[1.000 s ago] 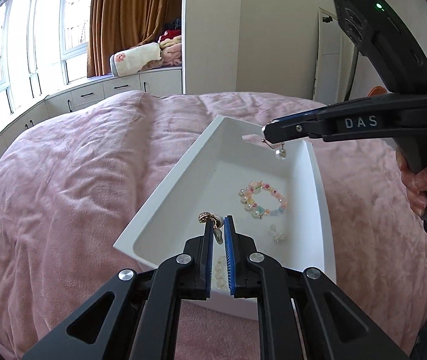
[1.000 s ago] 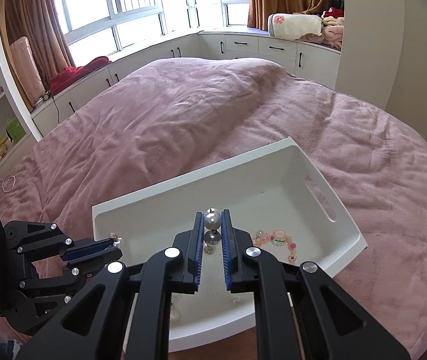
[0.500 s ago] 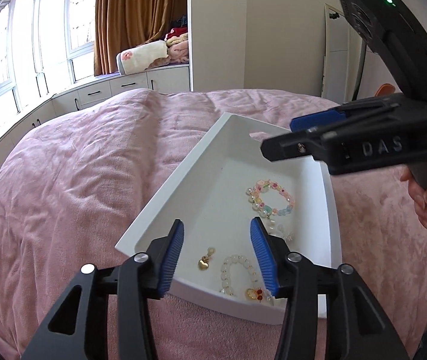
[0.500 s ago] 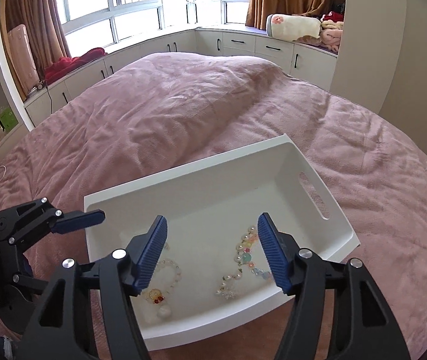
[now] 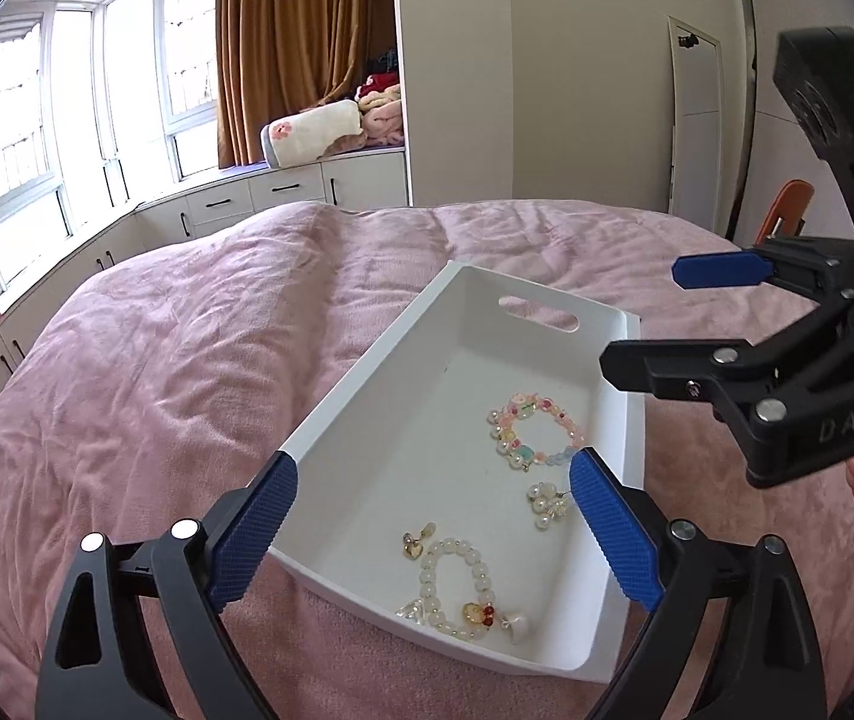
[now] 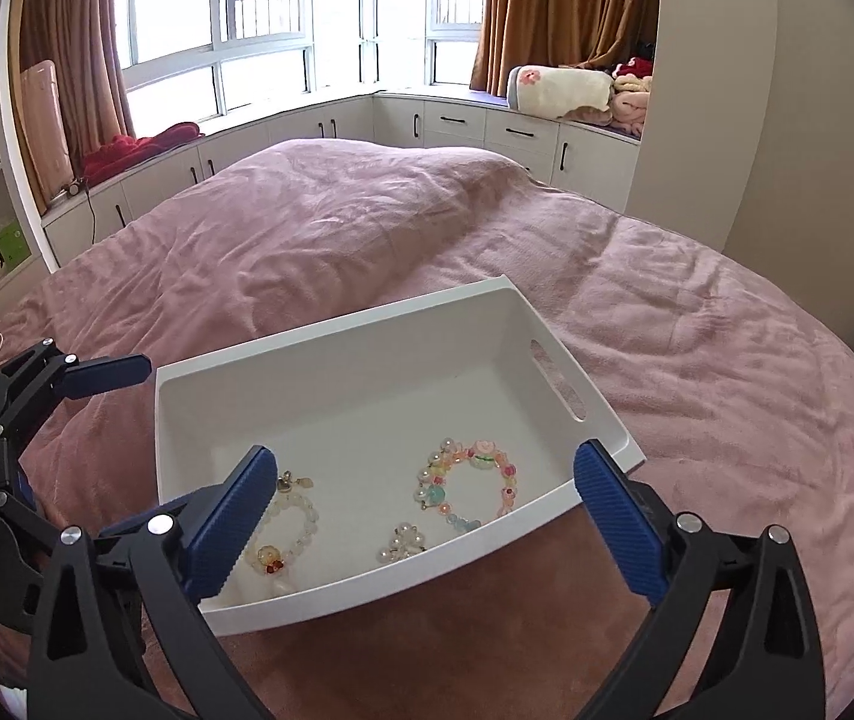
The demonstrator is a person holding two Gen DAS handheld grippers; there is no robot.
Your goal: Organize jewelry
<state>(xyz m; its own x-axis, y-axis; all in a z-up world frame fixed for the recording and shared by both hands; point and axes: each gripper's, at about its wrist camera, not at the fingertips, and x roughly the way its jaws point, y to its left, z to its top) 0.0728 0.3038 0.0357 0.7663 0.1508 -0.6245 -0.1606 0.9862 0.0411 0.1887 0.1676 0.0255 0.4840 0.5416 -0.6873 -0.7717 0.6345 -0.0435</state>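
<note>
The only writing I can read is "DAS", embossed on the black body of my right gripper (image 5: 637, 318) where it enters the left wrist view at 3 o'clock.

The white tray (image 5: 360, 372) sits on the pink bedspread (image 5: 174, 360), with a slot handle cut in its far wall. Inside, at about 1 o'clock from the tray's centre in the left view, lies a pastel bead bracelet (image 5: 535, 432). Just nearer at 4 o'clock is a small pearl cluster (image 5: 547, 503). Toward 6 o'clock lies a milky white bead bracelet (image 5: 457, 591) with a red-and-gold charm, a pearl drop (image 5: 515, 626) touching its near side, and a little gold heart earring (image 5: 416, 542) just beside it at 9 o'clock.

My left gripper (image 5: 433, 531) is spread wide over the tray's near end and holds nothing. My right gripper is likewise wide apart and empty, above the tray's right rim.
</note>
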